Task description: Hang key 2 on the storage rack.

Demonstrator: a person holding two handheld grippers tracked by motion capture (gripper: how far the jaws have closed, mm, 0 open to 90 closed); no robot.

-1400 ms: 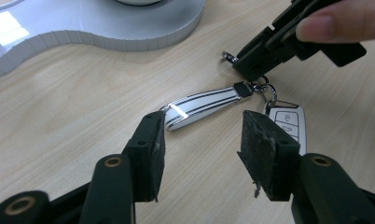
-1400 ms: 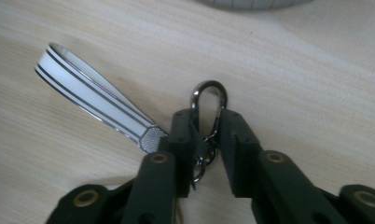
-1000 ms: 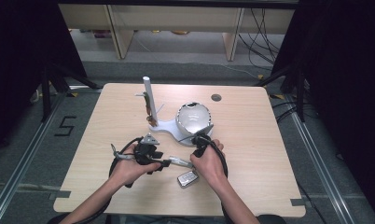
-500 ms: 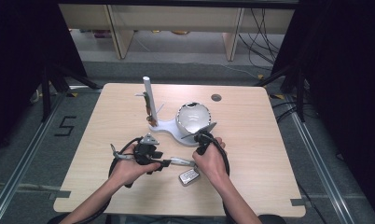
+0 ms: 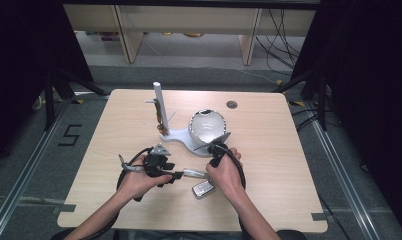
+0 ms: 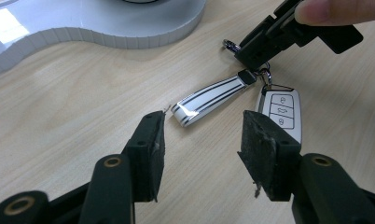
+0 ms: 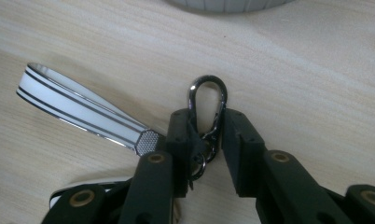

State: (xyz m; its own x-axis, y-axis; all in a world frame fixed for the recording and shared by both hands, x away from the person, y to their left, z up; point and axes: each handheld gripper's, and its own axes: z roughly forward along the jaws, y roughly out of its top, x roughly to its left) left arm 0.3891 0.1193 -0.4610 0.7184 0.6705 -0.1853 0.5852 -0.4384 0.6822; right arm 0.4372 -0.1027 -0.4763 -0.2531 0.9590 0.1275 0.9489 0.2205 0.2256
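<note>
Carabiner (image 7: 208, 112) between right gripper (image 7: 206, 140) jaws (unpinched)

strap (image 6: 213, 99): white, black stripes | carabiner (image 7: 207, 109): dark | table (image 5: 289, 150): light wood

Each gripper (image 6: 202, 144) is black, with blocky worn foam-padded jaws, brass-ringed pivot holes, a trailing black cable and bare forearms behind.
</note>
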